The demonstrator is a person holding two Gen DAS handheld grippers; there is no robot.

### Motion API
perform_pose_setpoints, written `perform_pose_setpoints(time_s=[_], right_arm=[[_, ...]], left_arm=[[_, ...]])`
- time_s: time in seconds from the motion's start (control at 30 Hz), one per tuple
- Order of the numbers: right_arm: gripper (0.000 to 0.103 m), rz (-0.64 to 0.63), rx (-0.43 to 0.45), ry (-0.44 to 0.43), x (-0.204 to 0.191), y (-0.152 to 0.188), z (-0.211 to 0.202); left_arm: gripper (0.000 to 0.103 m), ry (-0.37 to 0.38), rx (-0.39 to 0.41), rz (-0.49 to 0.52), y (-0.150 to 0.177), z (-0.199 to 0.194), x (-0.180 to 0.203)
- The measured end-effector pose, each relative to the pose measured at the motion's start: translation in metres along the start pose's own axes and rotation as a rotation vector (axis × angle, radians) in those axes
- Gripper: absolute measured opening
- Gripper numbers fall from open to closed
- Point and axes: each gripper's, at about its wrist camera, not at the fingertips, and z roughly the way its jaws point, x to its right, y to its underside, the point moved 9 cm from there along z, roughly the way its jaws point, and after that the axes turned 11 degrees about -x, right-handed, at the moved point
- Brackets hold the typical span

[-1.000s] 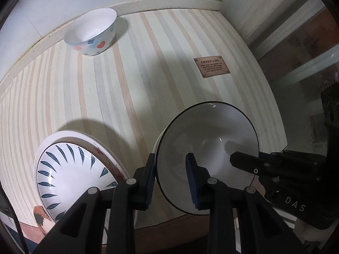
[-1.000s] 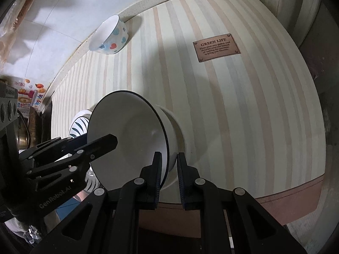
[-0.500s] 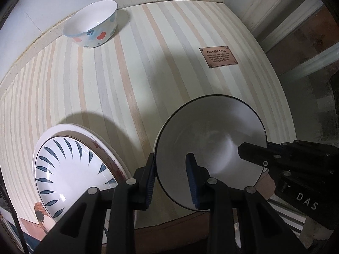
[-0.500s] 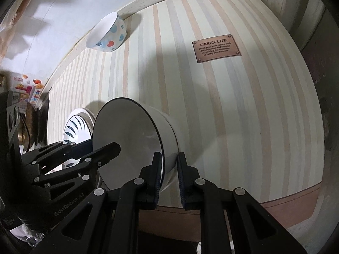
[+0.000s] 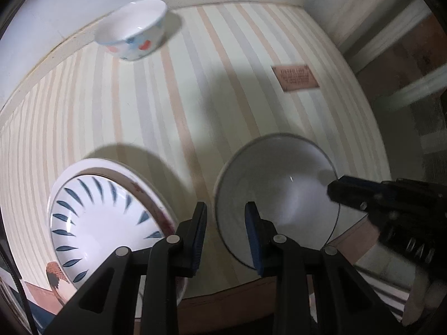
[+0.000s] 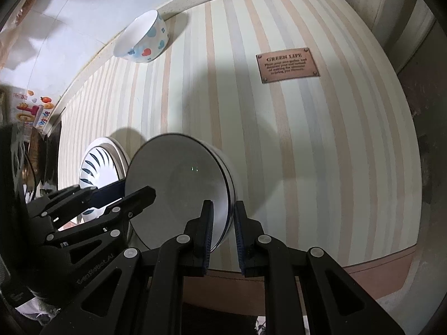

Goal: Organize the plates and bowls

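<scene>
Bowl (image 5: 279, 195), white with a thin dark rim, is held up off the desk (image 5: 195, 97) by both grippers at once: the left gripper (image 5: 226, 223) is clamped on its near-left rim, one pad inside and one outside, and the right gripper (image 6: 223, 223) is clamped on the opposite rim in the same way. It hangs tilted, near the desk's front edge. Just left of the left gripper sits a leaf-patterned plate (image 5: 97, 217), nested on a wider plate beneath. Far ahead of both grippers, by the back wall, stands a small heart-printed bowl (image 5: 134, 33); a brown plaque (image 5: 294, 78) lies ahead to the right. The step in hand looks like carrying the bowl toward its stacking spot, whether the plates or the small bowl I cannot tell. Next, both grippers should travel together and level, lower the bowl gently, then open.
</scene>
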Motion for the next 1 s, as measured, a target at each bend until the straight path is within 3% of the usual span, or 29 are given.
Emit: perform_pose_setpoints(time_s=[0.13, 0.17, 0.2, 0.27, 0.3, 0.43, 0.53, 0.67, 0.77, 0.83, 0.87, 0.9, 1.0], right_arm=[[0.018, 0.015, 0.047, -0.044, -0.006, -0.022, -0.03], [0.025, 0.018, 0.059, -0.068, -0.011, -0.033, -0.037], [0.04, 0.017, 0.066, -0.085, -0.016, -0.041, -0.042], [0.053, 0.021, 0.096, -0.135, -0.03, -0.071, -0.051], [0.053, 0.013, 0.109, -0.152, -0.037, -0.084, -0.053], [0.053, -0.004, 0.132, -0.211, -0.072, -0.151, -0.046], [0.053, -0.001, 0.124, -0.208, -0.089, -0.195, -0.028], [0.053, 0.01, 0.08, -0.176, -0.104, -0.242, 0.008], [0.052, 0.039, 0.047, -0.172, -0.103, -0.258, 0.032], [0.043, 0.063, 0.029, -0.18, -0.101, -0.266, 0.047], [0.032, 0.07, 0.025, -0.18, -0.099, -0.269, 0.052], [0.026, 0.076, 0.024, -0.174, -0.098, -0.272, 0.055], [0.019, 0.077, 0.049, -0.14, -0.095, -0.277, 0.057]], left_arm=[[0.026, 0.038, 0.09, -0.079, -0.023, -0.041, -0.031], [0.027, 0.043, 0.119, -0.112, -0.035, -0.052, -0.045], [0.031, 0.045, 0.143, -0.143, -0.048, -0.06, -0.059], [0.034, 0.043, 0.166, -0.198, -0.072, -0.068, -0.084], [0.034, 0.049, 0.174, -0.234, -0.086, -0.07, -0.1], [0.034, 0.082, 0.172, -0.35, -0.14, -0.063, -0.153], [0.034, 0.101, 0.149, -0.392, -0.17, -0.047, -0.177], [0.034, 0.159, 0.049, -0.409, -0.201, -0.011, -0.189], [0.034, 0.174, 0.014, -0.395, -0.207, 0.004, -0.186], [0.034, 0.179, 0.008, -0.374, -0.213, 0.012, -0.183], [0.032, 0.18, 0.016, -0.367, -0.215, 0.013, -0.183], [0.024, 0.181, 0.03, -0.358, -0.217, 0.012, -0.182], [0.02, 0.169, 0.048, -0.324, -0.221, 0.01, -0.177]])
